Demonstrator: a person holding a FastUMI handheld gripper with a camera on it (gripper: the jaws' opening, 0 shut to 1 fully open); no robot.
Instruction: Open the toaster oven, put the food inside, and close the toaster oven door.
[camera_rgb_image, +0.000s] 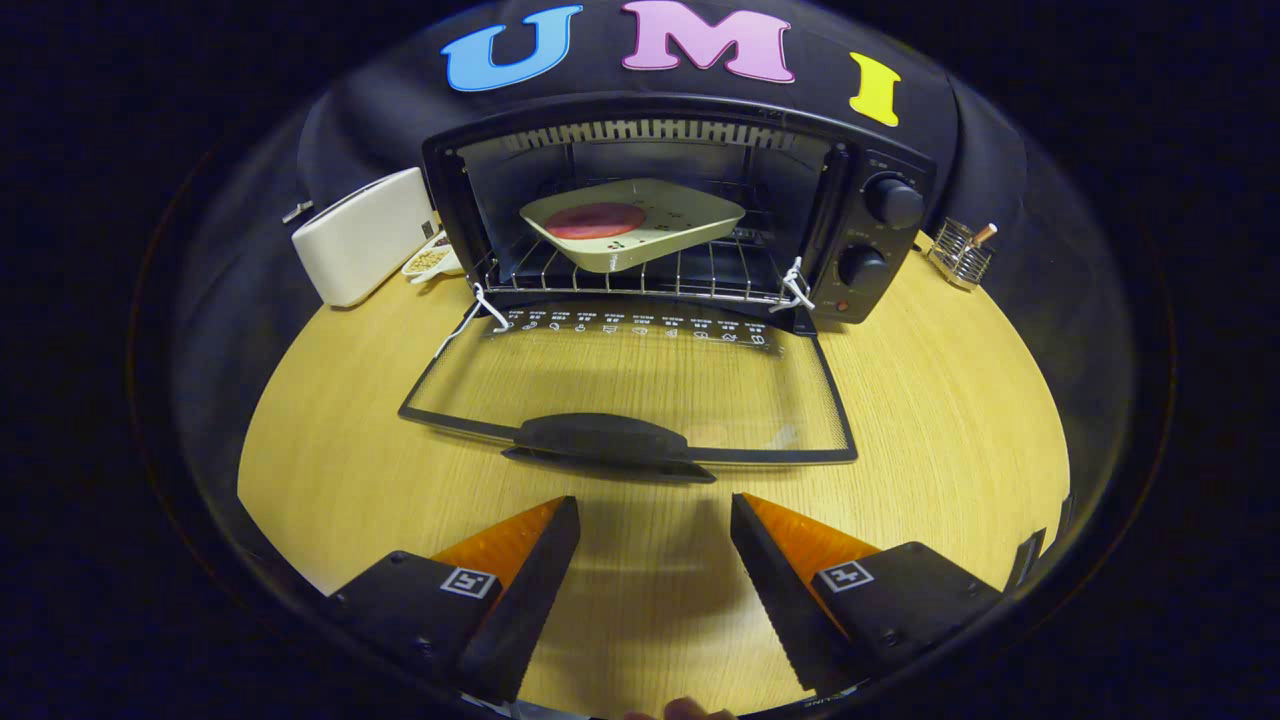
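Gripper (655, 520) fingers apart, empty, above counter (950, 400) short of lowered toaster oven door (630, 385); food plate (632, 222) on rack inside toaster oven (880, 240).

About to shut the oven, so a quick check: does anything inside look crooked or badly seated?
Yes. The tray with the food sits skewed on the oven rack, one corner pointing toward the open door. The gripper hangs open, short of the door handle.

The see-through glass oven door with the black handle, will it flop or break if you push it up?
The glass oven door probably swings stiffly on its hinges. Being glass, it may crack if slammed. The open gripper sits before its black handle.
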